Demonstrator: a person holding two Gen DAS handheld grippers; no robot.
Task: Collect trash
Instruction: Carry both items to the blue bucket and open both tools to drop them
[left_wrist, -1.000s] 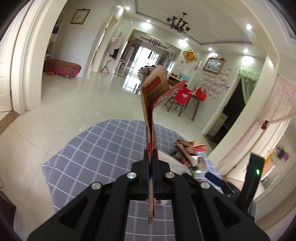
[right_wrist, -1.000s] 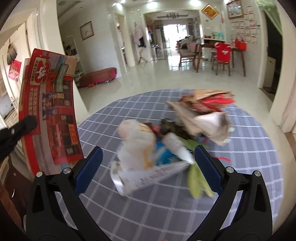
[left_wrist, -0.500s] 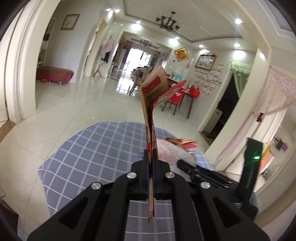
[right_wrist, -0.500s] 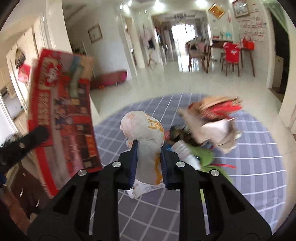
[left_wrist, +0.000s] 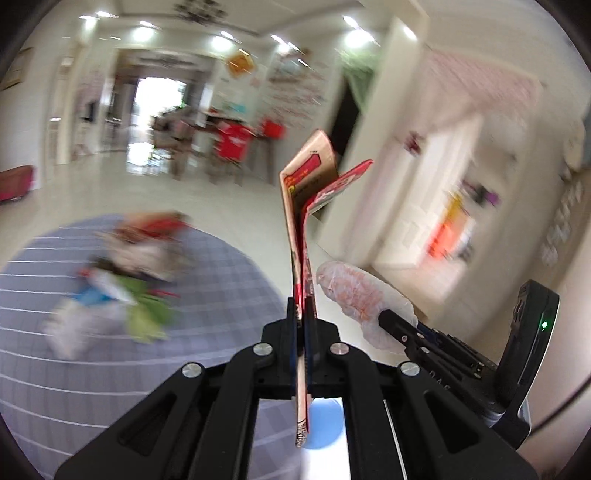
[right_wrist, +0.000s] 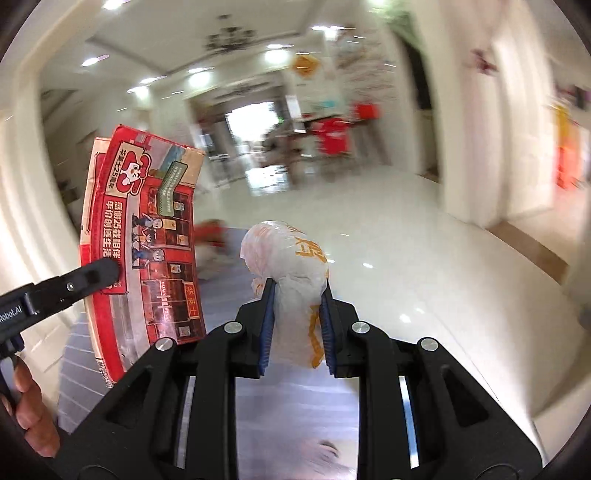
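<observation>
Since half a second ago the right tool (right_wrist: 295, 325) has lifted the white plastic bag (right_wrist: 291, 273) clear of the trash pile (left_wrist: 125, 273) and swung it to the right, so the pile now sits off to the left in the left wrist view, blurred by the motion. The right tool's blue-padded jaws are closed tight on the bag's middle, with its knotted, orange-printed top bulging above them. In the left wrist view the same bag (left_wrist: 360, 295) hangs just beside the flattened red carton (left_wrist: 301, 258). The left tool (left_wrist: 304, 332) is clamped shut on that carton, which stands upright on edge between its fingers, its top flaps splayed apart. From the right wrist view the carton's printed red face (right_wrist: 147, 240) shows at the left, pinched by the left tool's finger (right_wrist: 92, 275). The remaining trash lies on the grey checked cloth (left_wrist: 221, 295) covering the round desk.
</observation>
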